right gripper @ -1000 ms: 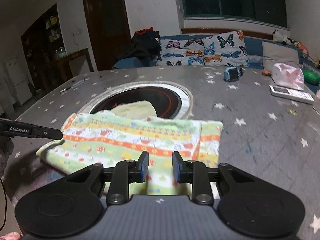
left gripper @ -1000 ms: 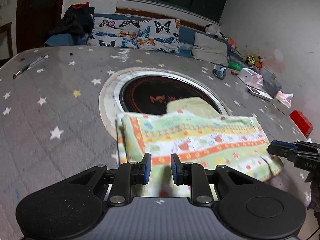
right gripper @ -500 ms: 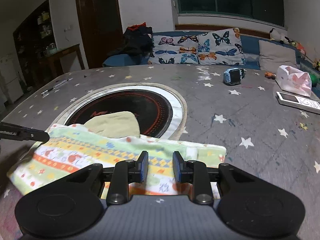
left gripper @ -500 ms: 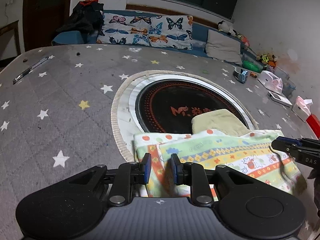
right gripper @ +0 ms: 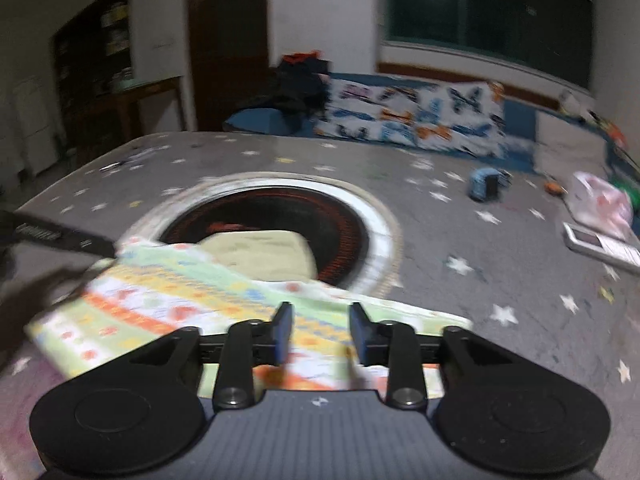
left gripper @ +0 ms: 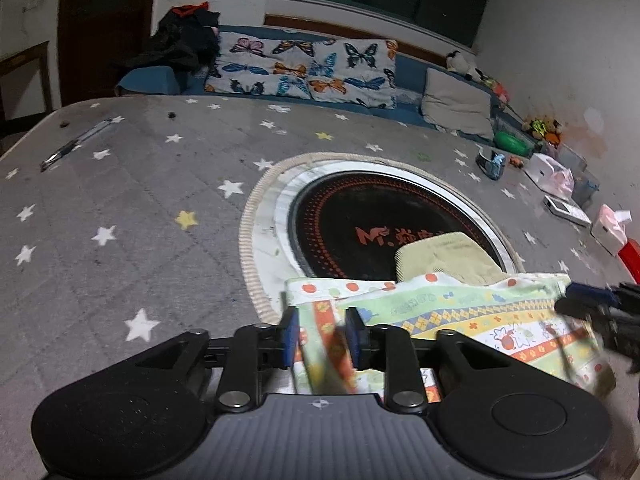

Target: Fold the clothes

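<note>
A striped, patterned cloth [left gripper: 460,316] lies folded on the grey star-print table, its far edge over a folded pale yellow garment [left gripper: 444,258]. My left gripper [left gripper: 322,330] has its jaws apart, with the cloth's left edge lying between them. My right gripper [right gripper: 320,330] also stands with jaws apart over the cloth's right part [right gripper: 200,292]. The right gripper shows at the right edge of the left wrist view [left gripper: 600,308]. The left gripper shows as a dark bar in the right wrist view [right gripper: 56,236]. The right wrist view is blurred.
A round black hotplate [left gripper: 384,220] sits in the table's middle. A pen [left gripper: 76,144] lies far left. A small blue object [left gripper: 490,162], a remote [left gripper: 566,210], tissue packs [left gripper: 608,228] and a red box [left gripper: 630,258] lie on the right. A sofa with butterfly cushions [left gripper: 304,68] stands behind.
Both grippers have carried the cloth's near edge away from me toward the hotplate, folding the cloth over itself. Both jaws now stand wider apart than before.
</note>
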`<state>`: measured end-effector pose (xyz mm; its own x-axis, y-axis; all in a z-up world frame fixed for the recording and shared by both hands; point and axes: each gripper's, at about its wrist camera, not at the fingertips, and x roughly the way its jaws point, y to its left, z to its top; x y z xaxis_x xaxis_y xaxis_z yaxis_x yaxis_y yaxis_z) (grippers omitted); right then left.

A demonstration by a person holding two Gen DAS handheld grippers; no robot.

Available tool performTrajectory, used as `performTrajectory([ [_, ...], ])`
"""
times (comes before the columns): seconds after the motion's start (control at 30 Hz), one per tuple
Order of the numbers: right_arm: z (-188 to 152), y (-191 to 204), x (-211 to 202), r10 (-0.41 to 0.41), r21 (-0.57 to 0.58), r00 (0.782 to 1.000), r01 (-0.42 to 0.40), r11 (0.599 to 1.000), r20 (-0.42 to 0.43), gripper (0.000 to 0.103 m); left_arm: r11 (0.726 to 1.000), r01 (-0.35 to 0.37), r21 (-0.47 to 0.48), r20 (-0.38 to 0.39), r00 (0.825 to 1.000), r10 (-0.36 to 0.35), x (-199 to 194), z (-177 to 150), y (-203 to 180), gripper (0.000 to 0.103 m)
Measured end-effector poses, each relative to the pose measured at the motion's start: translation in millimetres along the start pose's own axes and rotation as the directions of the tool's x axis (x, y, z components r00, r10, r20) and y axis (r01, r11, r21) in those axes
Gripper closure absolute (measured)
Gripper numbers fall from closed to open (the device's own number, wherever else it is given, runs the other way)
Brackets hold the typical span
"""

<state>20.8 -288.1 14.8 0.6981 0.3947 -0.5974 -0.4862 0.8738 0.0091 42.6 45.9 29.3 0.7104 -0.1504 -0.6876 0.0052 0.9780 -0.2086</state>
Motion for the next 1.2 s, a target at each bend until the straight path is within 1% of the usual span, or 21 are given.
performTrajectory([
  [0.1,1,29,-10,0.061,-0.091,0.998,-0.060,0.994,0.007,0.067,0.999,0.009,-0.049,0.000,1.000,-0.009,-8,-1,8,0.069],
  [0.2,1,60,-19,0.133,-0.180,0.991,-0.130,0.975,0.007,0.066,0.995,0.018,-0.098,0.003,1.000,-0.018,-18,-4,16,0.063],
  [0.3,0,89,-24,0.195,-0.259,0.981,-0.189,0.947,-0.005,0.064,0.989,0.028,-0.143,0.002,1.000,-0.028,-25,-10,23,0.062],
  [0.4,-4,123,-25,0.258,-0.360,0.966,-0.252,0.898,-0.034,0.063,0.981,0.040,-0.189,0.001,0.999,-0.041,-31,-15,29,0.057],
  [0.53,-13,157,-21,0.286,-0.465,0.956,-0.280,0.840,-0.061,0.063,0.970,0.057,-0.235,-0.004,0.998,-0.060,-37,-23,36,0.057],
  [0.67,-17,179,-11,0.290,-0.505,0.953,-0.291,0.812,-0.082,0.063,0.959,0.079,-0.273,0.000,0.997,-0.082,-42,-29,41,0.055],
  [0.77,-21,195,-2,0.292,-0.535,0.952,-0.297,0.791,-0.097,0.063,0.941,0.102,-0.323,0.003,0.994,-0.107,-43,-32,46,0.053],
  [0.87,-23,201,5,0.263,-0.561,0.960,-0.271,0.782,-0.098,0.063,0.926,0.119,-0.357,0.002,0.992,-0.127,-42,-34,48,0.053],
  [0.97,-22,202,12,0.253,-0.551,0.962,-0.268,0.790,-0.104,0.064,0.912,0.129,-0.390,0.000,0.990,-0.140,-39,-35,49,0.051],
  [1.07,-20,198,12,0.265,-0.516,0.959,-0.278,0.810,-0.100,0.074,0.893,0.135,-0.430,-0.002,0.989,-0.150,-37,-36,52,0.050],
  [1.1,-18,195,11,0.273,-0.497,0.957,-0.285,0.820,-0.098,0.080,0.884,0.137,-0.446,-0.002,0.988,-0.155,-36,-36,53,0.050],
  [1.2,-12,187,6,0.304,-0.435,0.949,-0.310,0.845,-0.084,0.086,0.857,0.156,-0.491,-0.001,0.984,-0.179,-33,-36,55,0.049],
])
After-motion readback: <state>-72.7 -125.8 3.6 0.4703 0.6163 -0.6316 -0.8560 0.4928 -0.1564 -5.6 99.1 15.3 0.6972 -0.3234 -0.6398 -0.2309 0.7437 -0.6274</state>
